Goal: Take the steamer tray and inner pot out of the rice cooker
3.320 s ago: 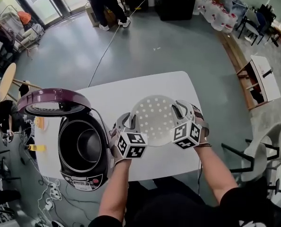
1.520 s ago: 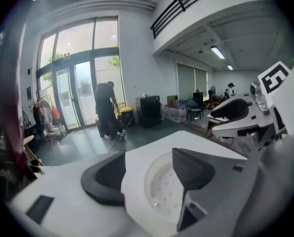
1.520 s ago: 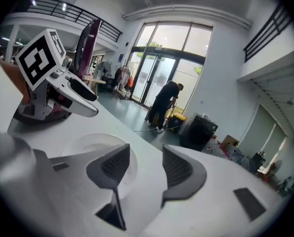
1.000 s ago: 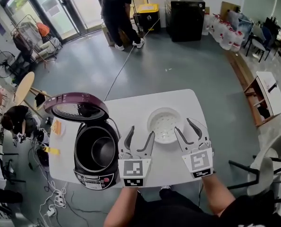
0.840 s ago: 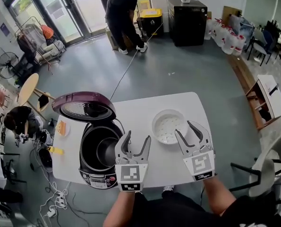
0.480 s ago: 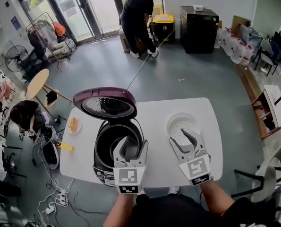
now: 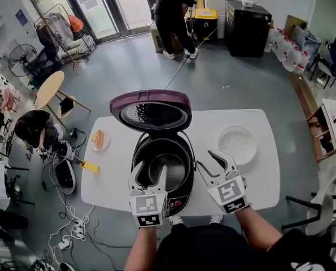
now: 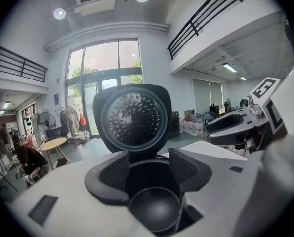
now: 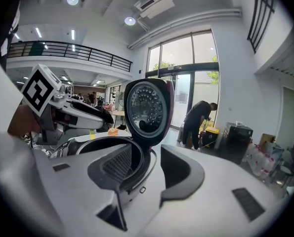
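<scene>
The left gripper (image 8: pixel 149 169) has its jaws moderately apart and grips nothing. In the left gripper view the gap between its dark pads frames the inner pot (image 8: pixel 154 209), a dark bowl that sits down in the rice cooker (image 7: pixel 176 203) at the bottom centre of the frame. In the head view this gripper hangs at the lower centre, over the near edge of the cooker's opening. Whether it touches the rim I cannot tell.

The right gripper (image 7: pixel 207 161) sits just right of the cooker in the head view, its jaws also apart at a middling width and empty. In the right gripper view the cooker's round rim lies behind the left-hand jaw, and bare white table (image 7: pixel 111 168) shows past the other one.

The cooker stands near the front edge of the table, centre of the head view, with its purple-rimmed lid (image 7: pixel 152 110) swung up and back, the dotted inner face showing (both gripper views look straight at it). The steamer tray (image 7: pixel 237 144), white and perforated, lies on the table at the right of the frame, well apart from the cooker and beyond the right gripper.

On the table's left part lie a small plate (image 7: pixel 100 139) with something orange on it and a yellow item (image 7: pixel 88 166) at the edge. Off the table, a person in dark clothes (image 7: pixel 176 10) bends at the upper centre, and another person (image 7: pixel 38 130) crouches at the left.
</scene>
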`<state>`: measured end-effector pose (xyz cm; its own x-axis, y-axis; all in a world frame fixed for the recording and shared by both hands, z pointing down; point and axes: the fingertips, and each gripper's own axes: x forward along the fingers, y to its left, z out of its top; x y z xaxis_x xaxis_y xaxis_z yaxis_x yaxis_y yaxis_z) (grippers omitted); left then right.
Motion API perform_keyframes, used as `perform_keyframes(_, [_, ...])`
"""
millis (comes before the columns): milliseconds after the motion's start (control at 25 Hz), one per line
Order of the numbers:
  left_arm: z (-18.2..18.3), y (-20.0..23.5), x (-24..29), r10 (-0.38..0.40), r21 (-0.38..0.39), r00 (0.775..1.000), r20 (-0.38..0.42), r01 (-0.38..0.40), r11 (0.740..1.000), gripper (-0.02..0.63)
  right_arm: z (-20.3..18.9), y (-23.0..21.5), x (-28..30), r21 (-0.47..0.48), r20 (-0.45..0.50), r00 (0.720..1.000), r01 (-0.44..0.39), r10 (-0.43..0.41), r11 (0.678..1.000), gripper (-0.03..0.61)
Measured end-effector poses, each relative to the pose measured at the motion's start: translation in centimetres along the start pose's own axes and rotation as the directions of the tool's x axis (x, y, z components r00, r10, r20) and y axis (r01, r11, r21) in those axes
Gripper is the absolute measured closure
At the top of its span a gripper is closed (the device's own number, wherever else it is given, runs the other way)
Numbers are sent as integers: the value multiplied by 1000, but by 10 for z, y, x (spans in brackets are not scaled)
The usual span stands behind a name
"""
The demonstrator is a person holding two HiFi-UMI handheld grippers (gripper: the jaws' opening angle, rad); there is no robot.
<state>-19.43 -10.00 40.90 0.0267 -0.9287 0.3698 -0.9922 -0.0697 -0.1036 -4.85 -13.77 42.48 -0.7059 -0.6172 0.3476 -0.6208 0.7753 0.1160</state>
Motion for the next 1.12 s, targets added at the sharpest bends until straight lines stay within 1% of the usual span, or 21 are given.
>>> perform_keyframes(120, [-19, 35, -5, 21, -23, 999, -26, -21, 999, 360, -9, 20, 16, 30, -41, 999, -8, 9, 1000, 393])
perform_keyframes(200, [-28, 53, -4, 20, -28, 998, -51, -21, 999, 360, -16, 29, 26, 40, -65, 998, -5, 8, 999, 393])
perform_keyframes(360, [-46, 84, 3, -5, -21, 995, -103, 3, 1000, 362, -33, 40, 44, 60, -117, 993, 11, -4, 998, 393])
perform_keyframes(480, [-65, 98, 12, -40, -8, 985, -167, 39, 999, 364, -44, 44, 57, 66, -158, 987, 33, -23, 997, 393])
perform_keyframes(600, [-85, 103, 21, -92, -16, 969, -230, 91, 996, 364, -54, 46, 67, 59, -199, 979, 54, -42, 997, 393])
perform_keyframes(760, [-107, 102, 30, -150, -41, 949, -279, 144, 989, 371, -67, 50, 72, 66, -243, 968, 76, -58, 995, 393])
perform_keyframes(920, [-122, 99, 35, -201, -65, 928, -313, 190, 980, 402, -77, 54, 74, 84, -274, 960, 83, -57, 993, 393])
perform_keyframes(1120, [-131, 100, 41, -241, -81, 910, -337, 227, 971, 417, -85, 53, 80, 95, -305, 951, 91, -58, 991, 393])
